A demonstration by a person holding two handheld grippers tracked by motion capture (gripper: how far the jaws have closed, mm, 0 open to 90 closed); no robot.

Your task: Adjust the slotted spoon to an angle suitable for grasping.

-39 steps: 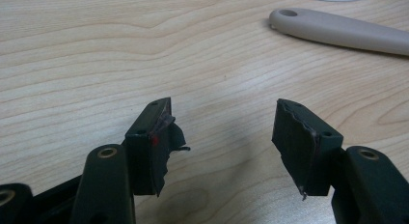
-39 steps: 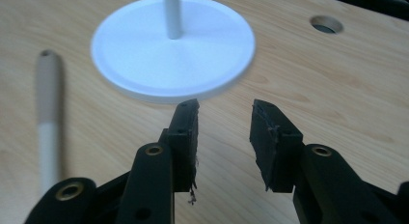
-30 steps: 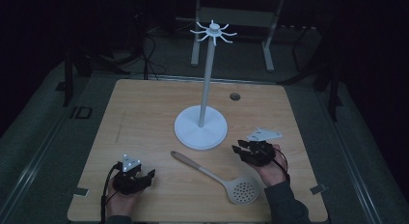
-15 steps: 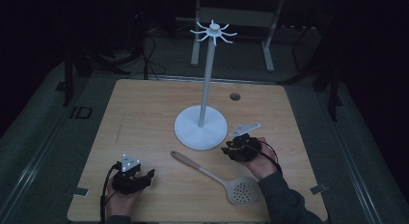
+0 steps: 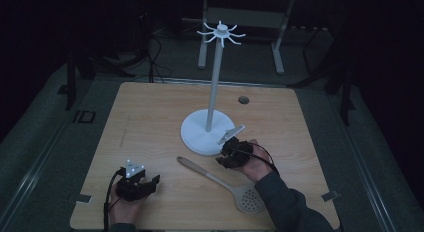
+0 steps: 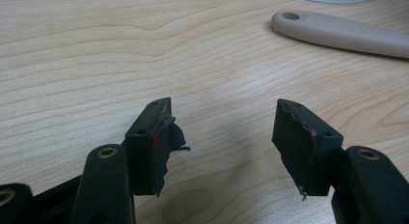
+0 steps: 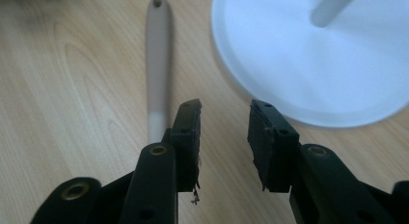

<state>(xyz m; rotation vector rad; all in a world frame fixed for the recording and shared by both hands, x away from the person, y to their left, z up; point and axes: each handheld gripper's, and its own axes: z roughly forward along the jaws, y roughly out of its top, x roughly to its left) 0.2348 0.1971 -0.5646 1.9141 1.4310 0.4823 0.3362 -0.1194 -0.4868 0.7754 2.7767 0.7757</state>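
A beige slotted spoon [image 5: 215,179] lies flat on the wooden table [image 5: 150,117], its handle end toward the white hook stand [image 5: 215,82]. My right gripper [image 5: 223,156] hovers low over the table between the spoon's handle and the stand's round base. In the right gripper view its jaws [image 7: 224,132] stand a little apart and have just been opening, with bare wood between them; the handle [image 7: 157,64] runs just left of the left jaw and the base [image 7: 313,64] lies to the right. My left gripper [image 5: 150,182] rests near the front edge, open [image 6: 224,137] and empty, the handle [image 6: 337,33] beyond it.
The stand's tall pole ends in a ring of hooks [image 5: 221,32] well above the table. A small round hole [image 5: 243,99] sits in the tabletop at the back right. Dark floor, cables and frame legs surround the table.
My right gripper has moved left across the table, from the right side to the spoon's handle beside the stand's base. The left gripper has stayed put.
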